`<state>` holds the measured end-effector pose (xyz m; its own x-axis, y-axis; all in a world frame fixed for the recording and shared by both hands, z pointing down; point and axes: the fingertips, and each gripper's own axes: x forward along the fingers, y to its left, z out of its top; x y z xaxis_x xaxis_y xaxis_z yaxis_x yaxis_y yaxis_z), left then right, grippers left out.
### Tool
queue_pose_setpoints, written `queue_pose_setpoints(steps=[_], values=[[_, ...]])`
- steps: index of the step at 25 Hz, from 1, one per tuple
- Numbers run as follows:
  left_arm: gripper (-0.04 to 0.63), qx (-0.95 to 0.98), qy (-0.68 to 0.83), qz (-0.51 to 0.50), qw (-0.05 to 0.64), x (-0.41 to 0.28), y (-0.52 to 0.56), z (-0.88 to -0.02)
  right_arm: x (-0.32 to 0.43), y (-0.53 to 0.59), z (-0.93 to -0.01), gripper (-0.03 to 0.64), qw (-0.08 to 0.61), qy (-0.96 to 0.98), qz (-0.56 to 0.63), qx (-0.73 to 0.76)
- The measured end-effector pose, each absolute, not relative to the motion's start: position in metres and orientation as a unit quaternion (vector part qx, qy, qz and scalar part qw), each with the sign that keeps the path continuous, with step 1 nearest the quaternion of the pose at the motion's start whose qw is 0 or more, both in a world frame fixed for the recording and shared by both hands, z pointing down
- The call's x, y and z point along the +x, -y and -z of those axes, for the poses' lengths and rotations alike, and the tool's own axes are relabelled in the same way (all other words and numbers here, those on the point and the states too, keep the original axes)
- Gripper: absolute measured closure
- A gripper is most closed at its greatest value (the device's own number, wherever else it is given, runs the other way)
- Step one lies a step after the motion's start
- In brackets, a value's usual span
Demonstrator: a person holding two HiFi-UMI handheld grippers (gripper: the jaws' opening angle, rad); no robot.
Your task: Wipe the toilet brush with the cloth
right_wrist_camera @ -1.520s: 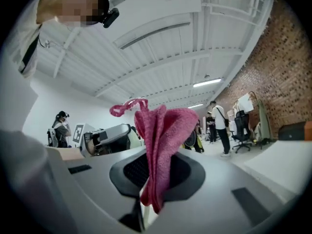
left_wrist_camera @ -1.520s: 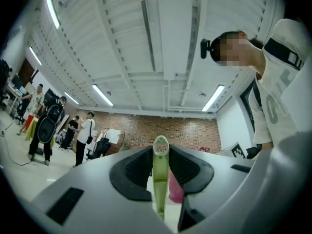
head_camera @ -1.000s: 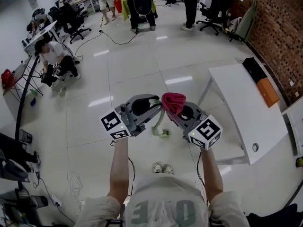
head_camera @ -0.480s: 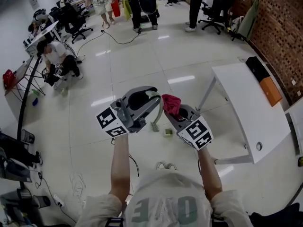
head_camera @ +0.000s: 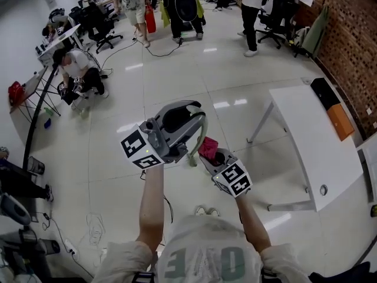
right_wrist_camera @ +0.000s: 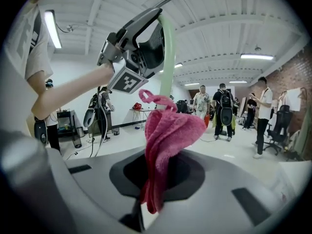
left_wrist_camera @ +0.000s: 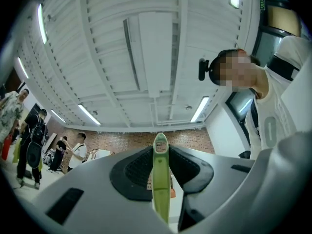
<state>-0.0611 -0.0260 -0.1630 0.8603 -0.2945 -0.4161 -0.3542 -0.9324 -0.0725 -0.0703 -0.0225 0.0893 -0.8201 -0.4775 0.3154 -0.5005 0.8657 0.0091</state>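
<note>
My left gripper (head_camera: pixel 199 121) clamped the toilet brush (left_wrist_camera: pixel 161 179) by its green handle; my right gripper (head_camera: pixel 213 157) pinched the pink cloth (right_wrist_camera: pixel 168 130) just beside it.

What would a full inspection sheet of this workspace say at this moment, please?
Surface: glossy white tiled floor; white table at the right.
Job's things: green toilet brush held up in the air; pink cloth beside its handle, contact unclear.
Clutter: black box and orange box on the table.
Grippers: left gripper shut on the toilet brush handle; right gripper shut on the cloth.
Cables: black cable across the floor.
Surroundings: standing people, crouching person, office chairs, brick wall.
</note>
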Motion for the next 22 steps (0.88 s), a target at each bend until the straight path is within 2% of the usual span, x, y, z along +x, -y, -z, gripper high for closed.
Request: queue_pose_setpoints(steps=[4,7,10,17,22], values=[[0.488,-0.953,-0.204,-0.211,0.071,-0.066,0.035,0.168,-0.062,0.024,-0.084,0.586,0.14,0.949,-0.044,0.278],[0.488,-0.945,-0.243,-0.207,0.071,-0.071,0.05,0.166,-0.034,0.029,-0.063,0.586,0.074,0.93,-0.079,0.352],[0.488,-0.94,-0.27,-0.197,0.074,-0.069,0.059,0.155,-0.025,0.016,-0.055,0.586,0.029,0.925,-0.117,0.36],[0.488,-0.929,-0.299,-0.208,0.069,-0.054,0.068,0.146,-0.07,0.001,-0.074,0.586,0.063,0.942,-0.141,0.299],[0.488,-0.934,-0.286,-0.203,0.064,-0.04,0.065,0.143,-0.063,0.017,-0.076,0.586,0.063,0.932,-0.145,0.327]])
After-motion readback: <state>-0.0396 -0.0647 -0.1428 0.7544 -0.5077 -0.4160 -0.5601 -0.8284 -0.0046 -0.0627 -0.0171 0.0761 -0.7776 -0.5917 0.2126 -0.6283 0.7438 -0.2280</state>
